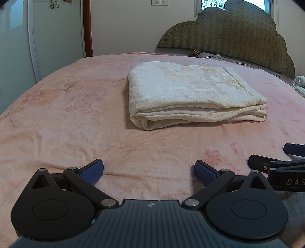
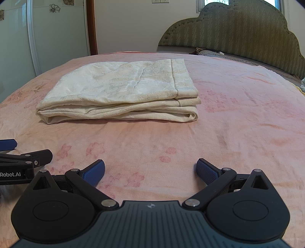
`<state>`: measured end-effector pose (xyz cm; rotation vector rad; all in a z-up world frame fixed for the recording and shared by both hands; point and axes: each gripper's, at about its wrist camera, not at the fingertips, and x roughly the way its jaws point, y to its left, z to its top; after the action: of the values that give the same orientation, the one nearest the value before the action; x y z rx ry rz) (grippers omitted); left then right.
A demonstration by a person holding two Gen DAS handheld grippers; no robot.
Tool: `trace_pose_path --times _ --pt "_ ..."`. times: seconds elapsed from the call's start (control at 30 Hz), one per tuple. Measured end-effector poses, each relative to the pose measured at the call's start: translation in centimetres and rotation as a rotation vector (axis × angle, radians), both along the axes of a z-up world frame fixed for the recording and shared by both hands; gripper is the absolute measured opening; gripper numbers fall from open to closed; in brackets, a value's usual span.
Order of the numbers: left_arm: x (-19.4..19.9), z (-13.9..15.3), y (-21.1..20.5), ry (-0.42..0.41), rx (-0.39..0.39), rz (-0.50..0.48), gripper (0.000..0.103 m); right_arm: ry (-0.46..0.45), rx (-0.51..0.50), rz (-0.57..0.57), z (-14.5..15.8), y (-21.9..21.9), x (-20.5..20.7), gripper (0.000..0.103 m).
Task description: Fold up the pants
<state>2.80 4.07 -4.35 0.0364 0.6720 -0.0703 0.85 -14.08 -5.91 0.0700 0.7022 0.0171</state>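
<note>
Below me spreads a bed sheet (image 1: 80,122), pink going to peach, printed with faded flowers and creased all over. On it, well ahead of me, the pants (image 1: 190,95) lie as a cream, brocade-textured bundle, folded into a flat stack of several layers with the rounded fold edges facing me and a hemmed band on the top layer. Nothing touches them.

My left gripper (image 1: 149,169) hangs low over the sheet with its jaws spread wide and nothing between the blue pads (image 1: 92,170). My right gripper (image 2: 150,169) is the same: jaws wide, empty, its blue pads (image 2: 206,171) clear of the cloth. The two sit just beside each other; from the right wrist view the left one shows at the left edge, with "Robot.AI" lettered on its side.

Behind the bed stands a padded headboard (image 1: 228,36), olive green with a scalloped top and a zigzag stitched pattern. A window (image 1: 209,3) sits above it. The wall (image 1: 124,24) is plain cream, with white sockets (image 1: 160,2) high up. To the left are pale glossy wardrobe doors (image 1: 57,34) with small flower decals, and a brown wooden door frame (image 1: 88,28) beside them. At the far right edge some light patterned cloth (image 1: 300,85) lies bunched on the bed
</note>
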Motion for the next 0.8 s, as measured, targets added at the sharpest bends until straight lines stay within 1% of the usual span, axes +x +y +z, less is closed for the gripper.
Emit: trace_pose_path --times 0.43,0.8 --pt "-0.05 -0.02 -0.01 0.000 0.008 0.000 0.103 0.000 0.000 0.000 0.01 0.00 -0.01 0.103" --pt "-0.05 0.01 -0.09 0.000 0.000 0.000 0.103 0.000 0.000 0.000 0.01 0.01 0.00 0.103"
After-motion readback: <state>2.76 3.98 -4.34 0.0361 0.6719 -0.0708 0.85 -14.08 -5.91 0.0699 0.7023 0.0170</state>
